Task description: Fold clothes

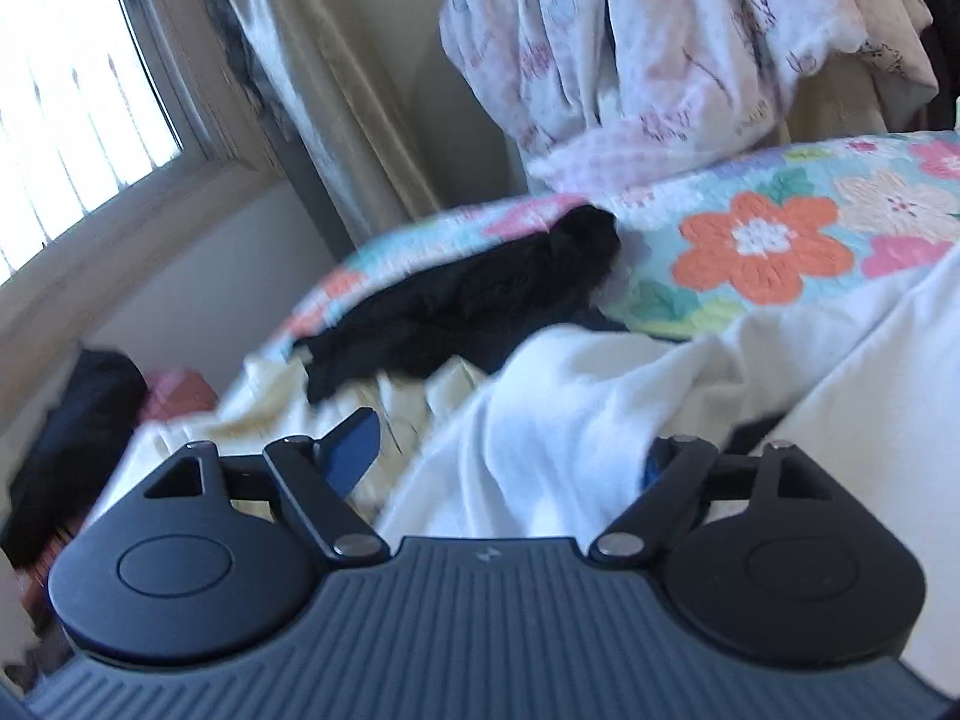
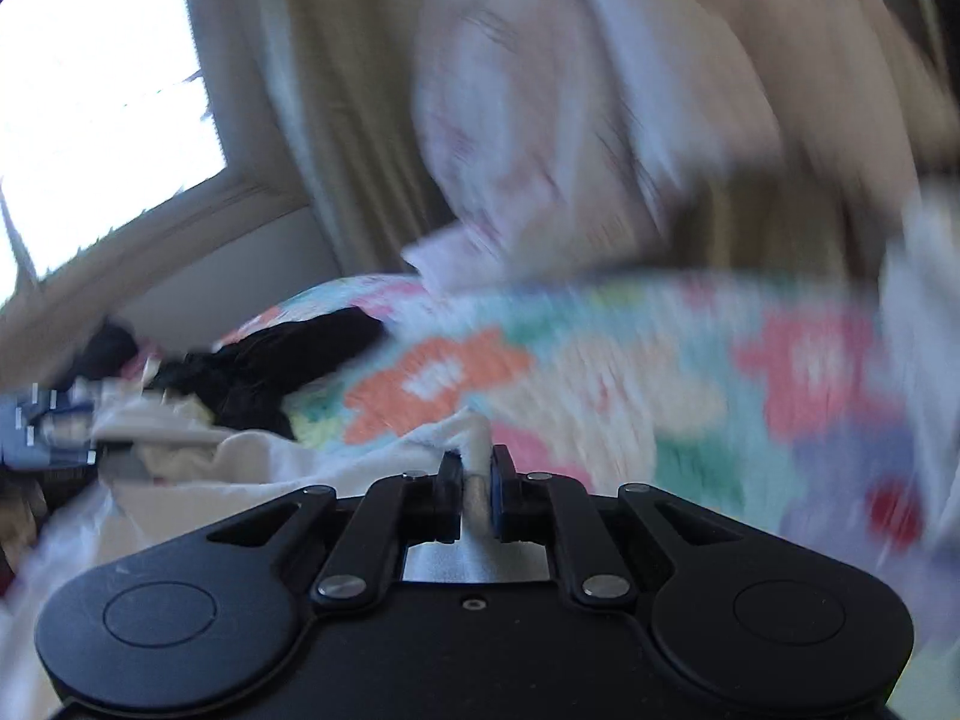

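Note:
A white garment lies crumpled on the bed's floral quilt. My left gripper stands open just above it, its fingers wide apart. One blue pad shows, while the other is hidden behind a white fold that rises between the fingers. In the right wrist view, my right gripper is shut on a narrow fold of the white garment, which trails off to the left. A black garment lies further back on the quilt, and it also shows in the right wrist view as the black garment.
A cream cloth lies left of the white garment. A dark bundle sits at the bed's left edge below a bright window. Beige curtains and a hanging pink-patterned fabric stand behind the bed. The right wrist view is motion-blurred.

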